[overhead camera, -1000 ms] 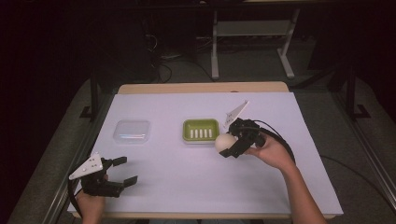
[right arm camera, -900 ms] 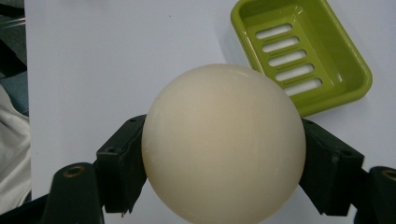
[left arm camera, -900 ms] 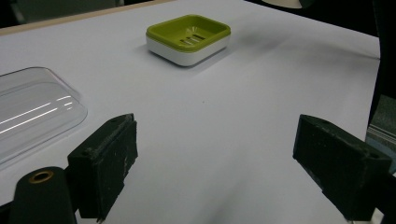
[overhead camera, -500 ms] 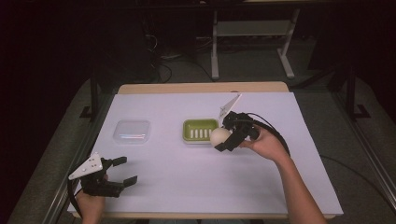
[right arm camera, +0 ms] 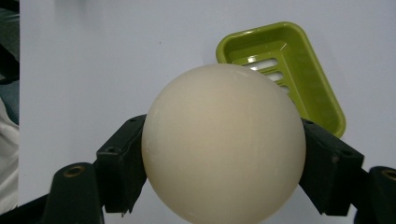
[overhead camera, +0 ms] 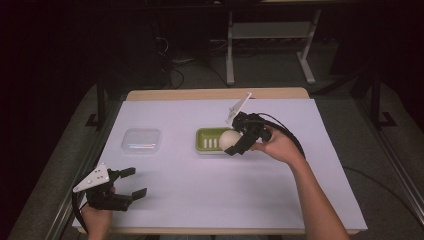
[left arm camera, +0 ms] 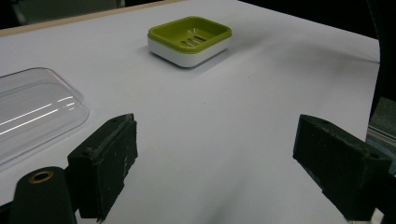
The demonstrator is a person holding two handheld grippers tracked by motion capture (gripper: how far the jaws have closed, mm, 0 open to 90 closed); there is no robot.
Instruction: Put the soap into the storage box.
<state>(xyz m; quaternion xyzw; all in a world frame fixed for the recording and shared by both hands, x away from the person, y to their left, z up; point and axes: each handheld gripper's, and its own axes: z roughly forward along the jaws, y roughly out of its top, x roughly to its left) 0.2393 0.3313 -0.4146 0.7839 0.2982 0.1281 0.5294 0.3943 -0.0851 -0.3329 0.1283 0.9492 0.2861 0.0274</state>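
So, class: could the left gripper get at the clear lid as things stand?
Probably yes. The left gripper has its jaws open and holds nothing, and bare table lies between it and the clear lid. The right gripper, with the ball, is off by the soap dish.

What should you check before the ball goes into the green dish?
1. Ball held between the right tongs: ok.
2. Green dish has nothing in it: ok.
3. Ball is over the dish: partly, at its right end; cannot tell exactly.
4. Left tongs out of the way, open near the table's front edge: ok.
5. Clear lid lies apart from the dish: ok.
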